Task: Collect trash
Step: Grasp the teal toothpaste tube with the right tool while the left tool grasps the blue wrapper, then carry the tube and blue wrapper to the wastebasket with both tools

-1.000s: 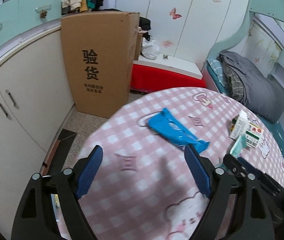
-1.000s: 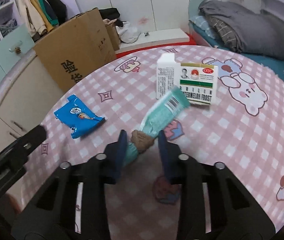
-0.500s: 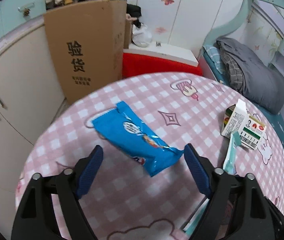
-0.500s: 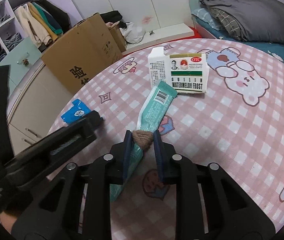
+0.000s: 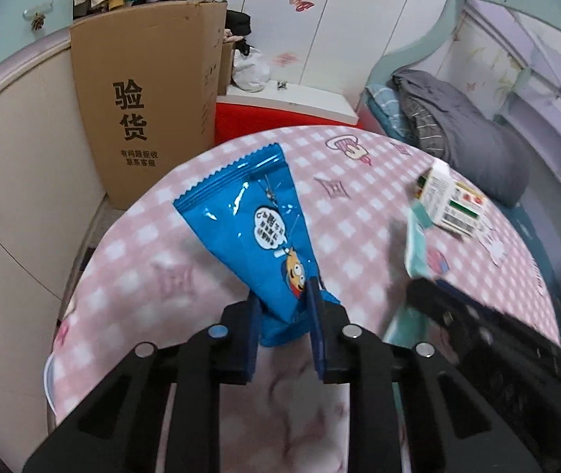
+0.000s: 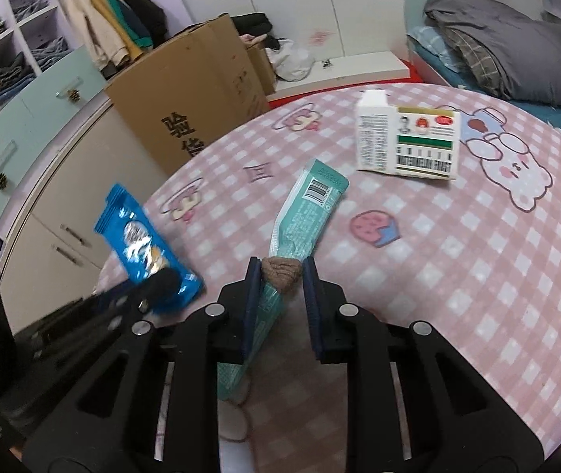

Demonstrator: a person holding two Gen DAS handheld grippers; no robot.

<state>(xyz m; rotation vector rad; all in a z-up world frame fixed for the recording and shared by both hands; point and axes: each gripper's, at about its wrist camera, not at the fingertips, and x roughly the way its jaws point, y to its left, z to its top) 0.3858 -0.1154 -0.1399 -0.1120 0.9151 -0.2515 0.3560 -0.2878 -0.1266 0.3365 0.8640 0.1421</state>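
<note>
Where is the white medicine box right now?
The white medicine box lies on the pink checked table, at its far side toward the bed, beyond the teal wrapper and beside the bunny picture.

Carton (image 6: 406,140) on table (image 6: 458,260); cardboard box (image 6: 201,90) behind it.

Both the left gripper (image 5: 283,303) and the right gripper (image 6: 282,289) are showing matte black angular frames with triangular cut-outs, round silver screw heads along the linkages, and flat dark-blue pads (image 5: 315,329) lining the fingers.
</note>
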